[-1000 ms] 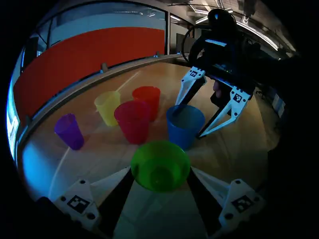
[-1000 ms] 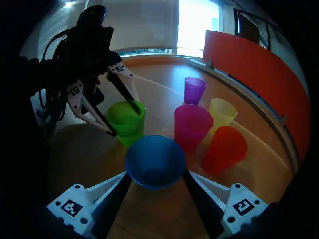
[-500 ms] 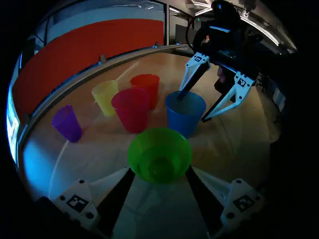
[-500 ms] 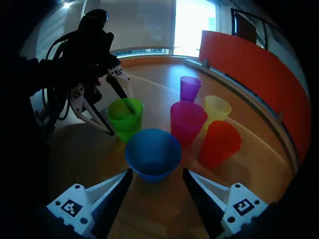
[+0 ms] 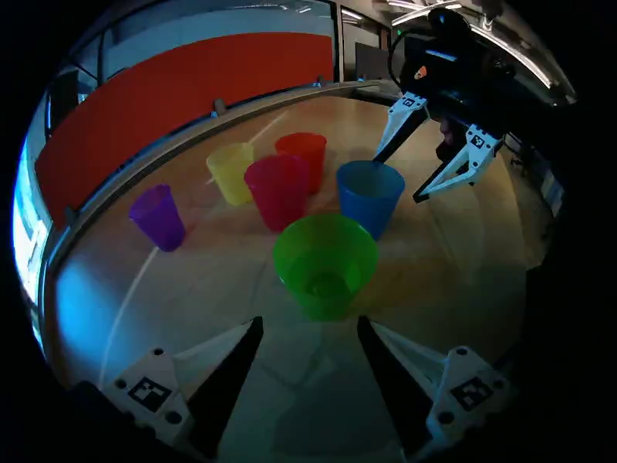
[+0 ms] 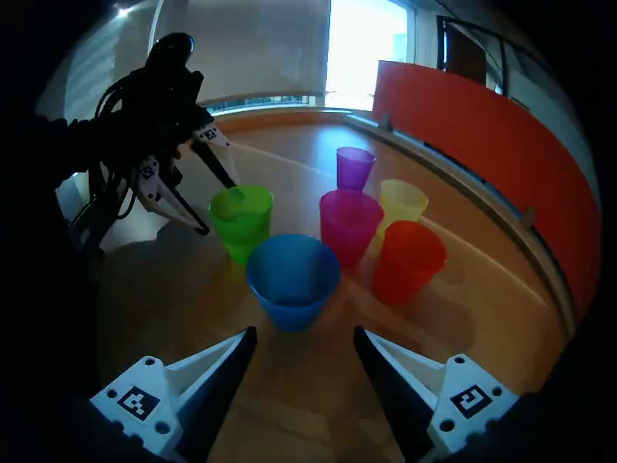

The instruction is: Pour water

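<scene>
My left hand-held gripper [image 5: 308,319] has its white plastic fingers spread wide, each one carrying a square black-and-white marker [image 5: 150,393]. The translucent green cup [image 5: 326,262] stands upright on the smooth wooden table [image 5: 193,293], just ahead of the tips. My right hand-held gripper [image 6: 303,330] is spread in the same way, with the tapered blue cup [image 6: 293,278] just before it.

A pale wooden counter [image 6: 493,324] runs below a long orange-red partition [image 5: 177,85], with a grey rail [image 5: 154,158] edging the line where the two meet. Daylight pours through a tall window [image 6: 362,46] at the far end, beside a drawn white roller blind [image 6: 247,54]. Overhead, strip lights [image 5: 527,60] glow across a dim ceiling, and the room's edges lie in shadow.
</scene>
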The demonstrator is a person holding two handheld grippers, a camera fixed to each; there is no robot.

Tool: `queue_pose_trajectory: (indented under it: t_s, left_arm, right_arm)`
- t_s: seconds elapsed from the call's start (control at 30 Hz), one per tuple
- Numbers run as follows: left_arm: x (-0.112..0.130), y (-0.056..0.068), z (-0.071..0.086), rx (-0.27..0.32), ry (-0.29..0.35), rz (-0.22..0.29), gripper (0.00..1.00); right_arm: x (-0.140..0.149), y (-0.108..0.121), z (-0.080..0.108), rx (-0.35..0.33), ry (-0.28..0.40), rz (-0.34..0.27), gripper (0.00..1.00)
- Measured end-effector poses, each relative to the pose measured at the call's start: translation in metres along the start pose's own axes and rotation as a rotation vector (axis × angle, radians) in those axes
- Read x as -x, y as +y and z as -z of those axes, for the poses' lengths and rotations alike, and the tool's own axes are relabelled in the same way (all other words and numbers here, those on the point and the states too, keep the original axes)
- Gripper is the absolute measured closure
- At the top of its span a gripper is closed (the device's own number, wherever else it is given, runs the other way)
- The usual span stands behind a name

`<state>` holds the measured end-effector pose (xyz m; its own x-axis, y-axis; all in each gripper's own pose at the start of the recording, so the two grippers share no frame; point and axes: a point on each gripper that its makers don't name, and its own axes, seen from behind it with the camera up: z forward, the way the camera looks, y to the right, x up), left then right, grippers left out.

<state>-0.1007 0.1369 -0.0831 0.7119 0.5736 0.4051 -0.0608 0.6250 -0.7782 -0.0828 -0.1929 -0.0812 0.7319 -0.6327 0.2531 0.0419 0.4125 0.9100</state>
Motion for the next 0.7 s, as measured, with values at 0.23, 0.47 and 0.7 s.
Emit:
queue_pose_trajectory:
  t_s: [0.23, 0.47, 0.7]
  left_arm:
    - [0.007, 0.001, 0.016, -0.033, -0.005, -0.021, 0.09]
    - [0.006, 0.0, 0.025, -0.059, 0.018, -0.004, 0.09]
    - [0.007, -0.014, 0.037, -0.114, 0.052, 0.045, 0.09]
  right_arm:
    - [0.009, 0.001, 0.017, 0.031, -0.002, 0.005, 0.03]
    - [0.016, 0.004, 0.029, 0.063, 0.004, -0.013, 0.03]
    - [0.017, 0.013, 0.043, 0.13, 0.033, -0.061, 0.03]
